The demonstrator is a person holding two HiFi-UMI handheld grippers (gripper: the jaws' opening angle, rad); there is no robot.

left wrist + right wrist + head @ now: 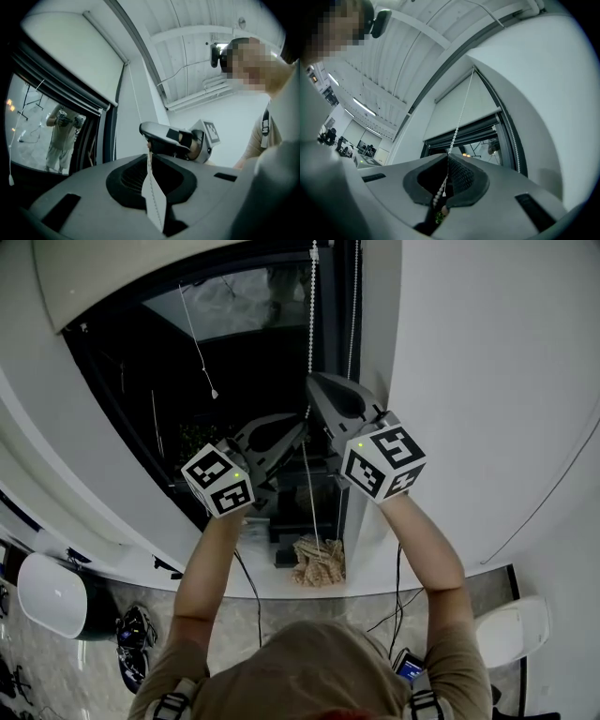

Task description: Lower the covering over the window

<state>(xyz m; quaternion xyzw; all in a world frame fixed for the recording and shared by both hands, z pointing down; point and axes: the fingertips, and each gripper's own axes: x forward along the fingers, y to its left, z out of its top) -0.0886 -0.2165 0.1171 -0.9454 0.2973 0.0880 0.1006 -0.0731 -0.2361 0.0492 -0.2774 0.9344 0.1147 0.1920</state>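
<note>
No legible text, brand, number or label in any view. The only signs were black-and-white square marker patterns. In the head view they stood on the left cube (217,481) at 9 o'clock and on the right cube (384,460) at 3 o'clock. One more showed in the left gripper view, at 3 o'clock. A small mark on the white appliance (52,596) at 8 o'clock was too small to read.

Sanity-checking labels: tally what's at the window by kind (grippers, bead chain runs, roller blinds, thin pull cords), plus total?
grippers: 2 (left gripper, right gripper)
bead chain runs: 2 ()
roller blind: 1
thin pull cord: 1
total: 6
</note>
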